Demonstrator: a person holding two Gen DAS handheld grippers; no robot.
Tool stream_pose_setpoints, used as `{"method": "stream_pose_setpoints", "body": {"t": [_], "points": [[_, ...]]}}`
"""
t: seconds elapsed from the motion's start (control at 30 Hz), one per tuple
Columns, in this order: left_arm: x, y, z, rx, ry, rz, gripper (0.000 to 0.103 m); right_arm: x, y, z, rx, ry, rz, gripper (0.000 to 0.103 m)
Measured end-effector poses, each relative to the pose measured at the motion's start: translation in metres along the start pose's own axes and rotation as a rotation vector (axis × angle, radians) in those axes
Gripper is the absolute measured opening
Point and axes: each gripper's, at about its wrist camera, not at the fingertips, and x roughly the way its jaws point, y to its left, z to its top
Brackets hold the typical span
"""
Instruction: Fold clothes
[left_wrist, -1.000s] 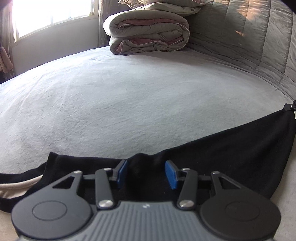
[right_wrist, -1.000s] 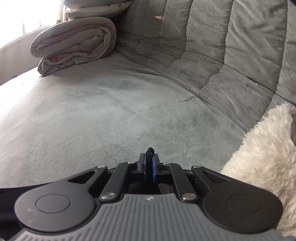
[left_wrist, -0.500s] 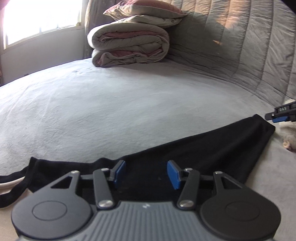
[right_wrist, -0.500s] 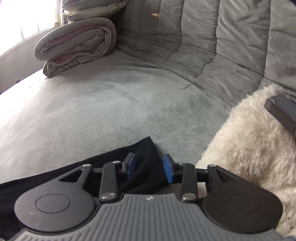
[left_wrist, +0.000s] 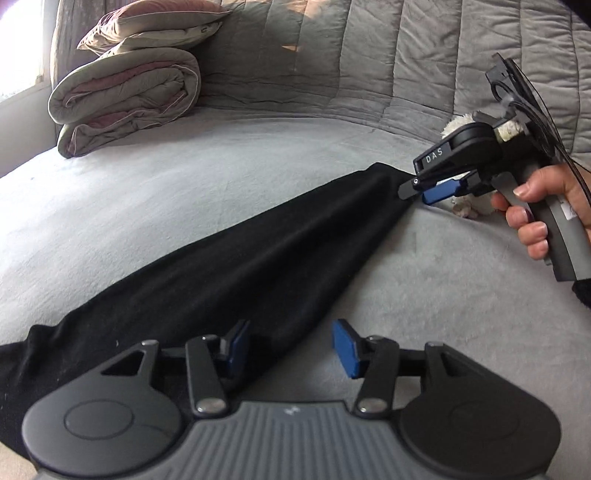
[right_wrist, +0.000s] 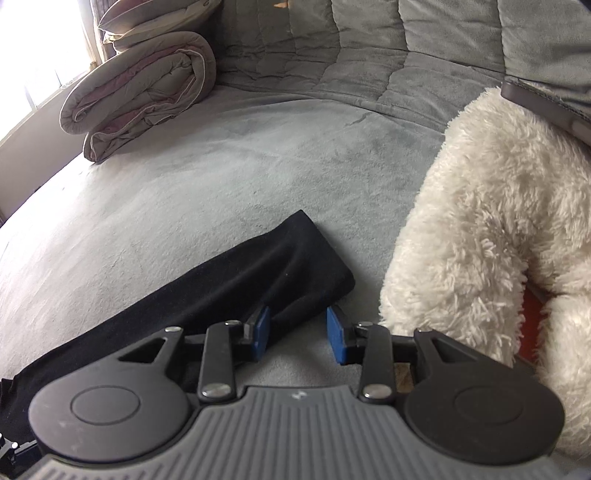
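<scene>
Right now we see a long black garment (left_wrist: 258, 266) lying flat on the grey bed cover (left_wrist: 184, 192), stretched as a narrowing band from the 7 o'clock corner of the left wrist view up toward 2 o'clock. Our left gripper (left_wrist: 291, 349) hangs just above the wide near end — its 2 blue pads stand well apart, released, with the cloth's edge passing beneath the left pad and bare cover under the right one. At the far tip, around 2 o'clock, our right gripper (left_wrist: 424, 192) sits just beside the cloth's narrow end, held by a hand (left_wrist: 535, 206) wrapped around its grey handle; from this side angle we cannot tell whether it touches the fabric. The right wrist view settles the jaws: the right gripper (right_wrist: 299, 328) is spread wide, gripping nothing, and the garment's blunt end (right_wrist: 295, 266) lies just ahead of the pads toward 12 o'clock, trailing off to 8 o'clock. A fluffy white plush item (right_wrist: 498, 229) fills the 3 o'clock side, near the cloth's end but apart from it. At 10 o'clock a rolled quilt (right_wrist: 140, 92) rests against the padded grey backrest (right_wrist: 406, 55) — with a pillow (left_wrist: 147, 26) stacked on top.
</scene>
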Motion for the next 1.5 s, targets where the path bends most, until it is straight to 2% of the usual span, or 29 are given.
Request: {"method": "stream_pose_setpoints", "body": {"t": [0.03, 0.07, 0.1, 0.2, 0.27, 0.4, 0.43, 0.5, 0.57, 0.73, 1.0, 1.2, 1.33, 1.5], "points": [[0.002, -0.003, 0.002, -0.003, 0.003, -0.002, 0.031, 0.001, 0.002, 0.0, -0.003, -0.013, -0.008, 0.033], [0.004, -0.005, 0.005, -0.008, 0.007, -0.01, 0.007, 0.002, 0.005, 0.0, -0.02, -0.027, -0.027, 0.012], [0.004, -0.007, 0.008, -0.017, 0.006, -0.016, 0.007, 0.002, 0.005, -0.001, -0.037, -0.034, -0.037, 0.003], [-0.001, -0.008, 0.009, -0.044, -0.02, -0.053, 0.007, -0.006, 0.005, 0.0, -0.048, -0.065, -0.095, 0.003], [0.003, -0.008, 0.004, -0.037, 0.009, -0.066, 0.007, 0.0, 0.004, -0.002, -0.079, -0.04, -0.132, 0.003], [0.002, -0.013, 0.004, -0.011, 0.02, -0.052, 0.013, 0.0, 0.007, -0.006, -0.106, -0.052, -0.144, 0.004], [0.0, -0.013, 0.006, -0.018, 0.019, -0.048, 0.023, -0.002, 0.009, -0.006, -0.114, -0.059, -0.148, 0.018], [-0.004, -0.014, 0.008, -0.028, 0.015, -0.043, 0.037, -0.008, 0.014, -0.006, -0.13, -0.073, -0.157, 0.027], [-0.012, -0.008, 0.006, -0.04, 0.02, -0.023, 0.044, -0.014, 0.018, -0.007, -0.139, -0.085, -0.147, 0.041], [-0.032, 0.012, -0.002, -0.074, 0.041, 0.04, 0.051, -0.023, 0.034, -0.009, -0.145, -0.074, -0.109, 0.042], [-0.064, 0.045, -0.016, -0.13, 0.077, 0.144, 0.057, -0.033, 0.084, -0.023, -0.183, -0.06, -0.037, 0.043], [-0.09, 0.085, -0.034, -0.191, 0.113, 0.259, 0.057, -0.039, 0.13, -0.039, -0.227, -0.046, 0.021, 0.043], [-0.109, 0.105, -0.047, -0.226, 0.136, 0.312, 0.057, -0.043, 0.162, -0.05, -0.267, -0.039, 0.052, 0.048], [-0.134, 0.128, -0.061, -0.267, 0.154, 0.364, 0.057, -0.048, 0.202, -0.065, -0.319, -0.025, 0.097, 0.048]]}}
